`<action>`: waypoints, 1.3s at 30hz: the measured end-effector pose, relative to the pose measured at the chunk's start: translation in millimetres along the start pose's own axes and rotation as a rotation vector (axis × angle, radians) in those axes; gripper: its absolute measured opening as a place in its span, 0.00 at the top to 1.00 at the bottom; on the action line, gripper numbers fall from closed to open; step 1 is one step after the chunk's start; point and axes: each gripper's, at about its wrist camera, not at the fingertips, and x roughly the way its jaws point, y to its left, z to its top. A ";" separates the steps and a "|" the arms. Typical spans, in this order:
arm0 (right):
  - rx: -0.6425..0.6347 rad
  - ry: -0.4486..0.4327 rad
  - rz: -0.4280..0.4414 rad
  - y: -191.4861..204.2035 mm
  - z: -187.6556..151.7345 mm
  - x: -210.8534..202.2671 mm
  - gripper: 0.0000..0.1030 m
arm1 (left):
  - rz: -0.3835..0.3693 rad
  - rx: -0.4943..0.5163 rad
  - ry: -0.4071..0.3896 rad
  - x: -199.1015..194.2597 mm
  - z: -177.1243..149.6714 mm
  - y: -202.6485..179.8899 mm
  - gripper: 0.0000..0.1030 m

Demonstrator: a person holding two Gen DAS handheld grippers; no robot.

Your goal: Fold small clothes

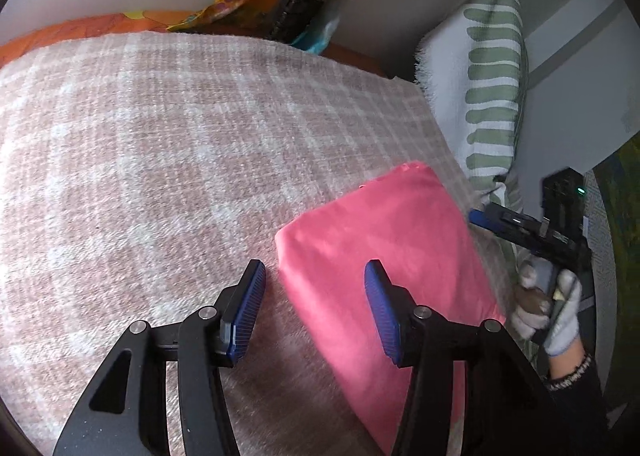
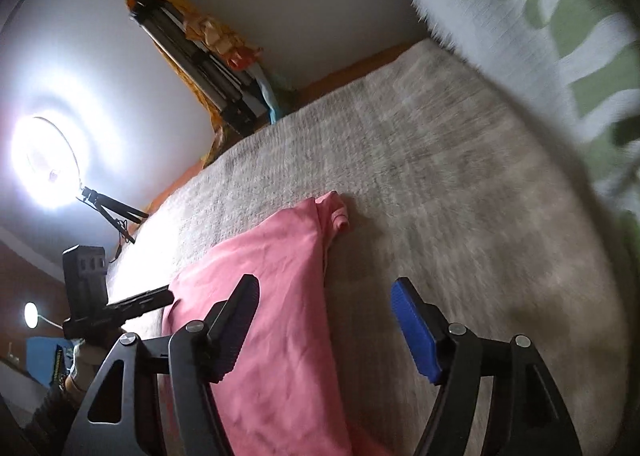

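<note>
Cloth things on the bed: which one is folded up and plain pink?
The pink garment, lying folded on the checked blanket just ahead of both open grippers. The blanket is beige checks, and the pillow has green stripes.

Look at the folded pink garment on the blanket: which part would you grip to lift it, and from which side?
Probably the thick folded edge of the pink garment nearest the left gripper, coming in low from the near side. The layers stack there into a firm lip standing off the blanket, while the flat top offers nothing to pinch.
</note>
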 end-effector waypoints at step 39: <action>0.395 -0.150 0.103 -18.6 -162.4 -96.1 0.33 | -0.043 0.525 0.301 139.8 81.9 -138.6 0.44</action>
